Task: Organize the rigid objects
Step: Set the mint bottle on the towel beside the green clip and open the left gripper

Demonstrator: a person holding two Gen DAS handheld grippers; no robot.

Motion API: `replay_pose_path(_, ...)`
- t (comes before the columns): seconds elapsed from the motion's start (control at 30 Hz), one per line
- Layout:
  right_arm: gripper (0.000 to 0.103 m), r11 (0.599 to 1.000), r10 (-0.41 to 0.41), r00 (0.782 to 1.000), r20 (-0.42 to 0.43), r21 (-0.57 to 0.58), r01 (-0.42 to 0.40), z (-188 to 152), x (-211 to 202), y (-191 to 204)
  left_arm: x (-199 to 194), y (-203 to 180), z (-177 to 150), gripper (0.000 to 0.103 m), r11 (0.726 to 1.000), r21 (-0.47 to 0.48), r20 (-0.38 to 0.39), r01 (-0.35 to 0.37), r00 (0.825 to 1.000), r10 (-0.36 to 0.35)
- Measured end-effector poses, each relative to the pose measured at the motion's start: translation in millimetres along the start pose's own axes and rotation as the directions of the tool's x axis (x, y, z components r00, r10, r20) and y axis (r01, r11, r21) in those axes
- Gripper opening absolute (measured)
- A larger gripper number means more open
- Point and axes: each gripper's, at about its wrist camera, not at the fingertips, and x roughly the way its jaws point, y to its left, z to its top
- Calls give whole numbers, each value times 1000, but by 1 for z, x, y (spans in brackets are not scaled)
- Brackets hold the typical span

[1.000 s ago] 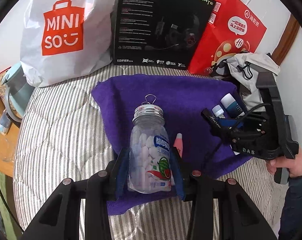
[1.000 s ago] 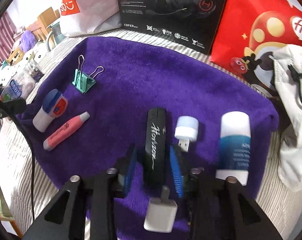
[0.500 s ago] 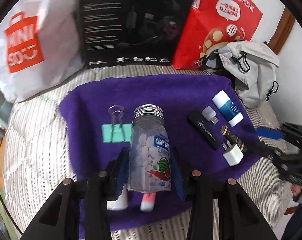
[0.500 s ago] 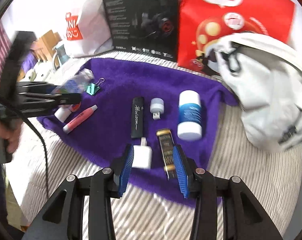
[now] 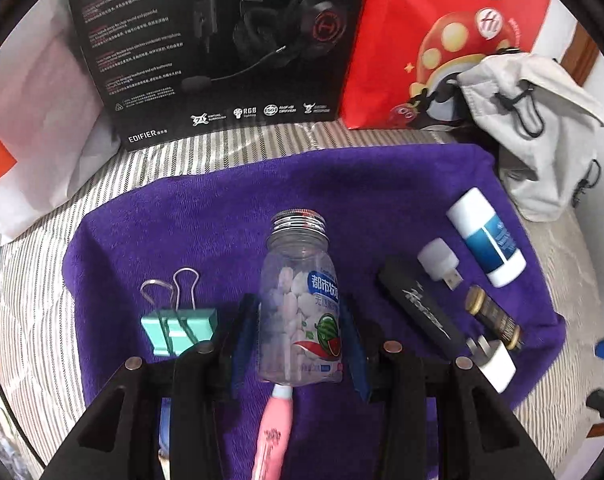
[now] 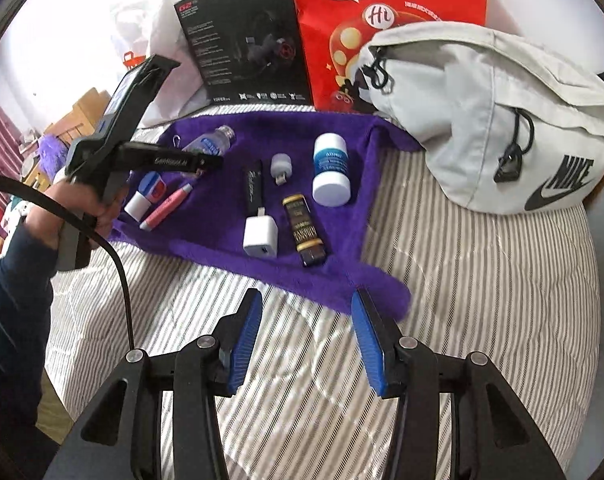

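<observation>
My left gripper (image 5: 300, 340) is shut on a clear candy jar (image 5: 300, 312) with a metal screw lid, holding it over the purple towel (image 5: 342, 188). Below it lie a pink tube (image 5: 274, 432) and a teal binder clip (image 5: 178, 332). In the right wrist view a hand holds that gripper with the jar (image 6: 210, 142) over the towel's left part. My right gripper (image 6: 306, 340) is open and holds nothing, over striped bedding in front of the towel (image 6: 222, 260). On the towel lie a black stick (image 6: 254, 190), a white charger (image 6: 261, 236), a gold-and-black case (image 6: 304, 228), a USB light (image 6: 280, 166) and a white-and-blue bottle (image 6: 331, 170).
A black headset box (image 5: 222, 48), a red paper bag (image 5: 442, 40) and a white shopping bag (image 5: 34, 120) stand behind the towel. A grey Nike bag (image 6: 502, 120) lies at the right. A small blue-and-red tube (image 6: 146, 196) rests near the pink one. Striped mattress (image 6: 462, 300) surrounds everything.
My right gripper has let the black stick go and drawn back off the towel, jaws open. My left gripper carried the jar in over the towel, past the binder clip.
</observation>
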Motion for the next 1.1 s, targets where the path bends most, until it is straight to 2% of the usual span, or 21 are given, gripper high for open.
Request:
replay_pose_path(0.23,47,1000,16,1000,24,19,-16,-4,-6,-1,15,-4,5,39,999,20,-18,-37,999,37)
replay_pose_path(0.57,47,998,30,1000,9,56,-30,-17,-6,-2,18,-12,5,40,997,43,-32,-68,997,70)
replay_pose_path(0.7,47,997,17,1000,19,74,-18,-22,-9,-2,18,-24,-1,60,998,57,-47,-37,998,40)
replay_pose_path(0.77,47,995,15,1000,23,99,-17,-24,-12,-4,14,-28,-7,60,996,70,-50,-52,997,56)
replay_pose_path(0.9,48,992,-22,1000,22,125,19,-31,-17,-5,3,-33,-15,60,998,59,-49,-29,998,31)
replay_pose_path(1.0,53,989,-61,998,26,133,57,-33,-22,-2,-14,-38,-22,62,998,63,-24,-29,999,31)
replay_pose_path(1.1,58,987,-85,995,42,139,78,-32,-29,4,-35,-39,-33,67,997,66,0,-33,999,33)
